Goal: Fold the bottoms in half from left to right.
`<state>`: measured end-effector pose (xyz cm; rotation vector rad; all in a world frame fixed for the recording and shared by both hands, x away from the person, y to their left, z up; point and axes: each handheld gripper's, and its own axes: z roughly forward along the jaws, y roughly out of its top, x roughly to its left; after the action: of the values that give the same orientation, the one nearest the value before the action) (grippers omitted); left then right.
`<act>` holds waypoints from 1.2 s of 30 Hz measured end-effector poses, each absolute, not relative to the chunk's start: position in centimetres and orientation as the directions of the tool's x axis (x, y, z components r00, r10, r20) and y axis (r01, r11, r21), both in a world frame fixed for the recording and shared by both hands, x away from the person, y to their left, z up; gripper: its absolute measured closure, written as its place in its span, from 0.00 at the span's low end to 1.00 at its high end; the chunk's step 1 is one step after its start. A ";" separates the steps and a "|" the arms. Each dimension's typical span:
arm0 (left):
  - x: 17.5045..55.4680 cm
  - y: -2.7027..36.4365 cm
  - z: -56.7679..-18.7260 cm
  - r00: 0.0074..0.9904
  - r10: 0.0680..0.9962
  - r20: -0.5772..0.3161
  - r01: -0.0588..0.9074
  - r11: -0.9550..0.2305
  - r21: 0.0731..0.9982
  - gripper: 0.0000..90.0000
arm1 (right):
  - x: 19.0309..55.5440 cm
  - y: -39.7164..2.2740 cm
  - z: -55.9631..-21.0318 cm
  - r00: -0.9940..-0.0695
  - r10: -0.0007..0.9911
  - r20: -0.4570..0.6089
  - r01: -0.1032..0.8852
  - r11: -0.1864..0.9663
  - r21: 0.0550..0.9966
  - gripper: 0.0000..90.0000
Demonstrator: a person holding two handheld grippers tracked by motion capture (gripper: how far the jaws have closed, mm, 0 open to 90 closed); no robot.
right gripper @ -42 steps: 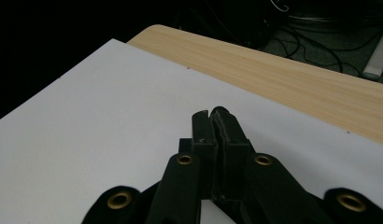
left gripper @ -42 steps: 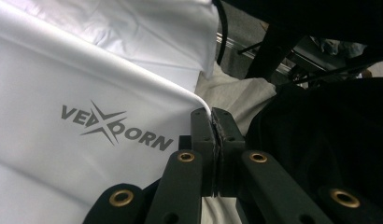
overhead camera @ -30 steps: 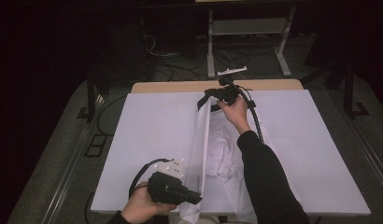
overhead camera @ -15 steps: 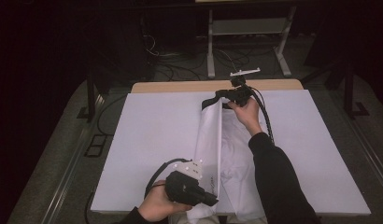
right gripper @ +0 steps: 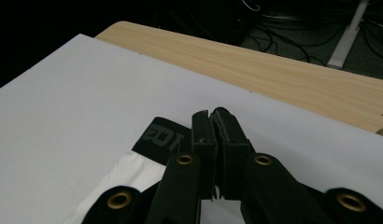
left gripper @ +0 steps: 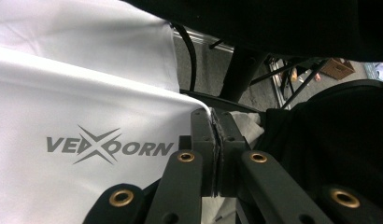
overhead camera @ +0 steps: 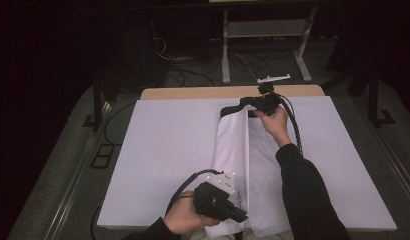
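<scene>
A white garment (overhead camera: pixel 253 165) with a black waistband (overhead camera: pixel 229 109) lies lengthwise on the white-covered table (overhead camera: pixel 163 150), its left part lifted into a long fold. My left gripper (overhead camera: pixel 239 216) is at the near end, shut on the white cloth by the hem. In the left gripper view the jaws (left gripper: pixel 216 135) pinch the fabric beside a grey printed logo (left gripper: pixel 110 147). My right gripper (overhead camera: pixel 246 104) is at the far end, shut on the garment at the waistband. The right gripper view has its closed jaws (right gripper: pixel 213 126) over the black band (right gripper: pixel 159 135), with white cloth (right gripper: pixel 126 175) below.
A bare wooden strip (overhead camera: pixel 193 93) of the table runs along the far edge. Behind it stand a metal frame (overhead camera: pixel 263 30) and loose cables (overhead camera: pixel 173 57) on the floor. A floor box (overhead camera: pixel 100 156) lies left of the table. White cover stretches wide on both sides of the garment.
Both hands have moved to the right, carrying the lifted edge of the garment with them. The fold now stands further right over the rest of the cloth.
</scene>
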<state>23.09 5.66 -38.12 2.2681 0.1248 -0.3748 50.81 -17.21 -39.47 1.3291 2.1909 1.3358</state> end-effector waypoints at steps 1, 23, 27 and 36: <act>23.1 5.5 -38.2 0.951 -0.035 -0.308 0.209 -0.663 0.719 0.97 | 50.8 -17.3 -39.6 -0.551 0.803 0.226 0.570 0.164 0.805 0.96; 23.8 1.1 -39.1 0.951 -0.086 -0.297 0.166 -0.667 0.727 0.97 | 51.2 -19.9 -41.0 -0.553 0.804 0.220 0.578 0.179 0.796 0.96; 23.8 0.1 -39.1 0.952 -0.086 -0.294 0.162 -0.672 0.722 0.97 | 51.2 -20.4 -41.0 -0.552 0.802 0.227 0.579 0.173 0.797 0.96; 23.8 -1.6 -39.5 0.952 -0.085 -0.293 0.163 -0.668 0.726 0.97 | 51.3 -21.0 -40.8 -0.557 0.804 0.209 0.572 0.189 0.798 0.96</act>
<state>23.83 -1.58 -39.49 2.2709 0.0545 -0.3856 51.35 -21.05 -40.77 1.3152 2.2087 1.3025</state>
